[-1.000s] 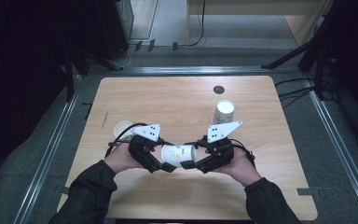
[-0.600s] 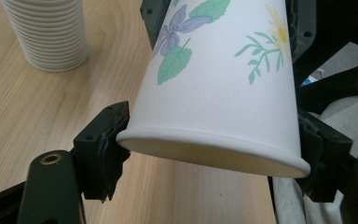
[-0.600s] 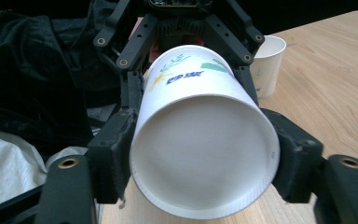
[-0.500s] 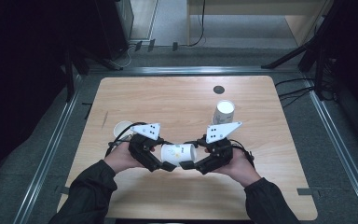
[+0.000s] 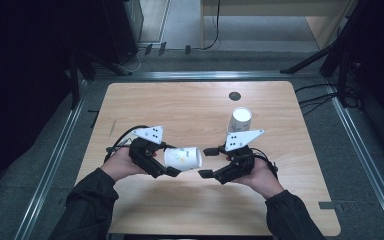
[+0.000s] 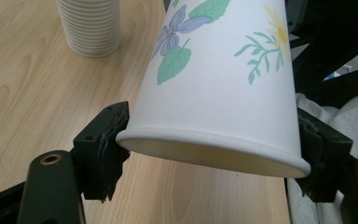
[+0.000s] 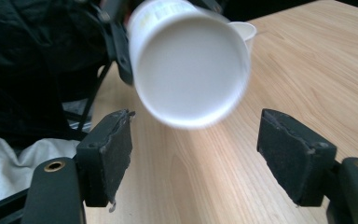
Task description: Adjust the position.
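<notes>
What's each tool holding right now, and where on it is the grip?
The left tool clamps the flowered paper cup across its rim end, one pad on each side. The right tool holds nothing; its jaws stand open just short of the cup's base.

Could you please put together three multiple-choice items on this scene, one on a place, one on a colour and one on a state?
1. Where is the stack of cups?
A. standing on the table beyond the right gripper
B. on the floor
C. in the person's lap

2. What is printed on the paper cup in the left gripper?
A. red stripes
B. green leaves with purple and yellow flowers
C. black dots

3. How are the right gripper's jaws?
A. shut on the cup
B. shut on nothing
C. open, with nothing between the pads

Answers: 1 A, the high view shows the stack upright on the wood. 2 B, the left gripper view shows the print. 3 C, the right gripper view shows the pads wide apart.
</notes>
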Tool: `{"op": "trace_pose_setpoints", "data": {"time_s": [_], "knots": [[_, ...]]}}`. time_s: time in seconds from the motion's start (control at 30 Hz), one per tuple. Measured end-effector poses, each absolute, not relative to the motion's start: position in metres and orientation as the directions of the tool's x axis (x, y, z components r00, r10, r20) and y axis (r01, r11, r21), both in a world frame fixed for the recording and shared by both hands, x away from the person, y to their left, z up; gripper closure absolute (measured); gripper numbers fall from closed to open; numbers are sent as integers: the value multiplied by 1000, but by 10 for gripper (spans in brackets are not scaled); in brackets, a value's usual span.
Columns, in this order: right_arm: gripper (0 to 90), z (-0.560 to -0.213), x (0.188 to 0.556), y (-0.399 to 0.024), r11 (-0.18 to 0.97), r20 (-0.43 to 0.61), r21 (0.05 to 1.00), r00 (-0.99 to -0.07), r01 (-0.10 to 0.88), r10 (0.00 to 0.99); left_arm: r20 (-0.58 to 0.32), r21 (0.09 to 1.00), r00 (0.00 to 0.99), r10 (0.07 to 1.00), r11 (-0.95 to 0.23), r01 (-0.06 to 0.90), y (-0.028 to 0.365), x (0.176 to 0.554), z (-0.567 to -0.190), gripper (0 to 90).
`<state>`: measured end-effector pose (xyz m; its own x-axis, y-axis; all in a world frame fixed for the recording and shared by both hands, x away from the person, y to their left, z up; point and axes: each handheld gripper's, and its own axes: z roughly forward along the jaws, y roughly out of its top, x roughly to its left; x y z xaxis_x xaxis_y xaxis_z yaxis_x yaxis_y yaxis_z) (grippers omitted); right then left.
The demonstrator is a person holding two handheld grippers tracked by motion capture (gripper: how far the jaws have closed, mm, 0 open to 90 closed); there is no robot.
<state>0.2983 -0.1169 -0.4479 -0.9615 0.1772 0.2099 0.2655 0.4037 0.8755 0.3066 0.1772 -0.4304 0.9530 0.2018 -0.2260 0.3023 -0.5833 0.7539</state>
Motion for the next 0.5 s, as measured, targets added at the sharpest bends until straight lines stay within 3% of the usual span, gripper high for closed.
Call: {"op": "trace_pose_setpoints", "data": {"time_s": [0.2,0.5], "knots": [[272,-452,300,-116,442,194,856,-959,268,207,-166,702,954,249,-649,292,181,306,-417,228],[273,-457,299,-112,478,174,839,-960,261,218,-98,618,968,232,-748,243,172,309,-402,228]]}}
